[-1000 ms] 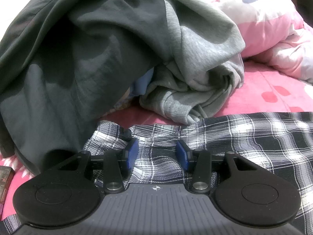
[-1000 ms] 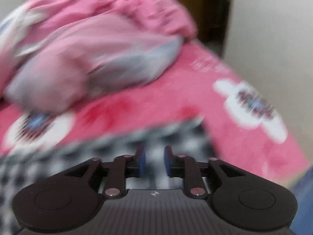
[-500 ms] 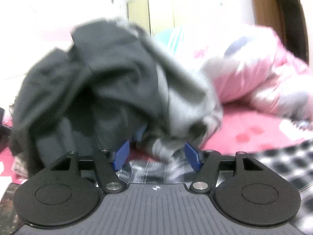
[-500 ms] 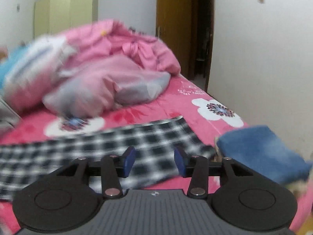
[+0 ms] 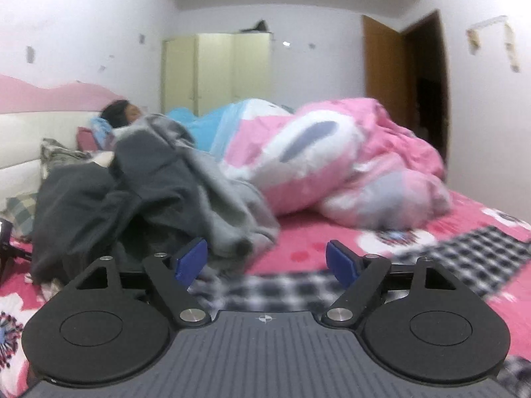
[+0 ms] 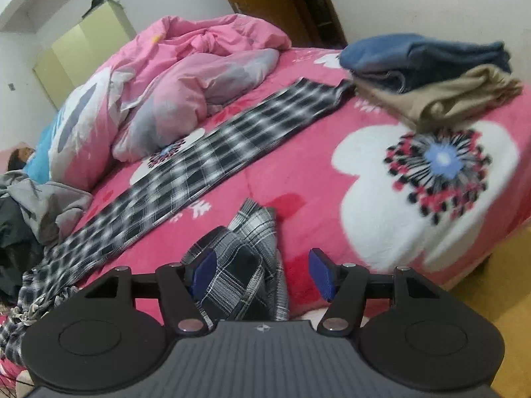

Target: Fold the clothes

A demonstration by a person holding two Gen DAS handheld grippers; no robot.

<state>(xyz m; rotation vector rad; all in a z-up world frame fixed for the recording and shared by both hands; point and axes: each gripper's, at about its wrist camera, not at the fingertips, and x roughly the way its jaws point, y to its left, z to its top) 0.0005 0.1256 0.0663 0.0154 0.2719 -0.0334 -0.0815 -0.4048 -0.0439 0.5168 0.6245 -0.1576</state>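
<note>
A black-and-white plaid garment (image 6: 215, 146) lies stretched in a long strip across the pink bed. One crumpled end of it (image 6: 245, 265) sits between the fingers of my right gripper (image 6: 262, 273). Those jaws are opening, and the blue pads stand apart without pressing the cloth. In the left wrist view the same plaid garment (image 5: 282, 285) lies blurred just beyond my left gripper (image 5: 267, 262). Its jaws are opening wide with nothing between them, and it hovers above the bed.
A heap of dark and light grey clothes (image 5: 149, 192) is piled at the left. A pink quilt (image 5: 332, 159) bulges behind, and a person (image 5: 119, 114) lies beyond the heap. Folded blue jeans (image 6: 424, 56) rest on a tan garment (image 6: 441, 99) near the bed's corner. Yellow floor (image 6: 497, 282) shows past the edge.
Both grippers have opened and drawn back from the plaid cloth. The left one rose, so the room now shows. The right one swung round and rolled toward the garment's near end.
</note>
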